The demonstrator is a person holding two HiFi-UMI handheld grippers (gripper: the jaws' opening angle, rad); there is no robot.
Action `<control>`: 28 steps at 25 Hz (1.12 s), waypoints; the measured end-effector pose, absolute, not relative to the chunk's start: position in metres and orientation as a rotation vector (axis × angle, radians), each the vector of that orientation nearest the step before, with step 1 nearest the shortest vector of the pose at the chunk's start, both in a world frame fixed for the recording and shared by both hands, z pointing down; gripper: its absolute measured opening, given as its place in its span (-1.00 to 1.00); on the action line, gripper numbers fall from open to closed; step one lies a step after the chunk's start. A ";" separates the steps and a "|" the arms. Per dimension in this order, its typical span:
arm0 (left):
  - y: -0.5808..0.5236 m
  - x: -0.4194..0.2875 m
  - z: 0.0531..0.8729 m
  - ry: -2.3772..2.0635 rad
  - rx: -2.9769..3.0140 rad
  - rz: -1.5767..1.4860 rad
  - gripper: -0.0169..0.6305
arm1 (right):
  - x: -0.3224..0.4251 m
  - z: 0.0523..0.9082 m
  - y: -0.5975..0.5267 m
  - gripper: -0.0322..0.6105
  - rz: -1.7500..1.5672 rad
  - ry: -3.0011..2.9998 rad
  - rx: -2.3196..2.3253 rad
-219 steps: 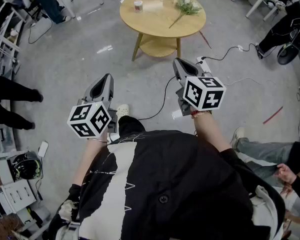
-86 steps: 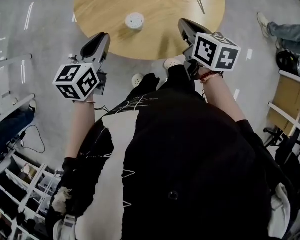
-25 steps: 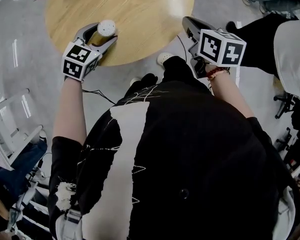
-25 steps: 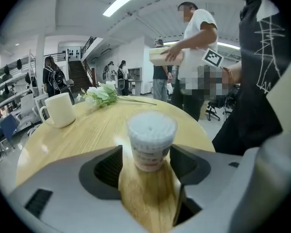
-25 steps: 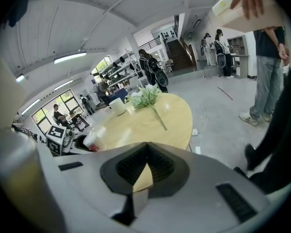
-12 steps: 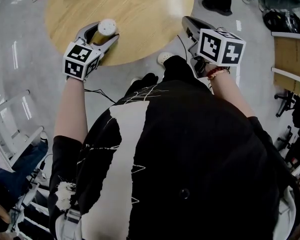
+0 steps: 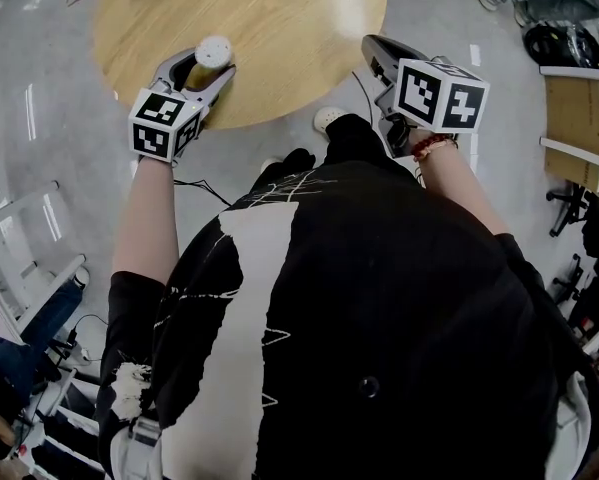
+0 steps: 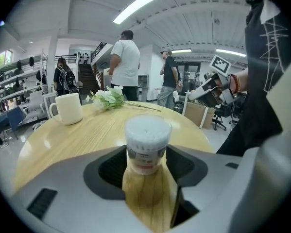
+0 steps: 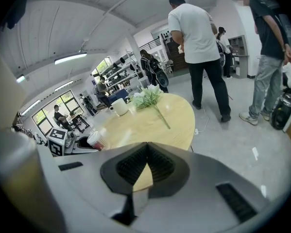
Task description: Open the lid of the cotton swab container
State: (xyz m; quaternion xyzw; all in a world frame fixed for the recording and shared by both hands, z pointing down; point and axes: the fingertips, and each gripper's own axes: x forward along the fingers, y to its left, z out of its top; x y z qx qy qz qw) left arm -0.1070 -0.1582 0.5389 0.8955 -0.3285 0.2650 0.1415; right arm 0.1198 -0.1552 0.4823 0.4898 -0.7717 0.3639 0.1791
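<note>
The left gripper (image 7: 203, 65) is closing its jaws around the cotton swab container (image 8: 147, 147) – the pads are meeting its sides below the white lid (image 8: 147, 128), which is still sitting on. The container is standing upright near the edge of the round wooden table (image 7: 279, 28). A white mug (image 8: 69, 108) and a flower sprig (image 8: 109, 97) are lying farther back. The right gripper (image 9: 146, 161) is hovering off the table's edge – jaws pressed together, holding nothing.

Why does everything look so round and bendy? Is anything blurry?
Left gripper view: wide lens curves the room, corners go black, cotton swab container looks clear. Right gripper view: same bulge, dark edges. Head view: floor bends, table looks sharp.
</note>
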 end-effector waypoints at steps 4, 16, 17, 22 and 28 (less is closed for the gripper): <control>-0.154 -0.112 0.534 -0.993 2.557 0.707 -0.15 | 0.118 0.477 -0.152 -0.89 1.012 -2.195 1.372; -0.138 -0.124 0.520 -1.079 2.520 0.633 -0.18 | 0.095 0.465 -0.154 -0.89 0.959 -2.249 1.276; -0.138 -0.127 0.517 -1.091 2.515 0.620 -0.18 | 0.091 0.464 -0.155 -0.89 0.958 -2.253 1.266; -0.134 -0.131 0.495 -1.162 2.487 0.497 -0.18 | 0.078 0.454 -0.157 -0.89 0.939 -2.280 1.221; -0.142 -0.138 0.456 -1.272 2.470 0.305 -0.18 | 0.054 0.444 -0.174 -0.89 0.906 -2.329 1.137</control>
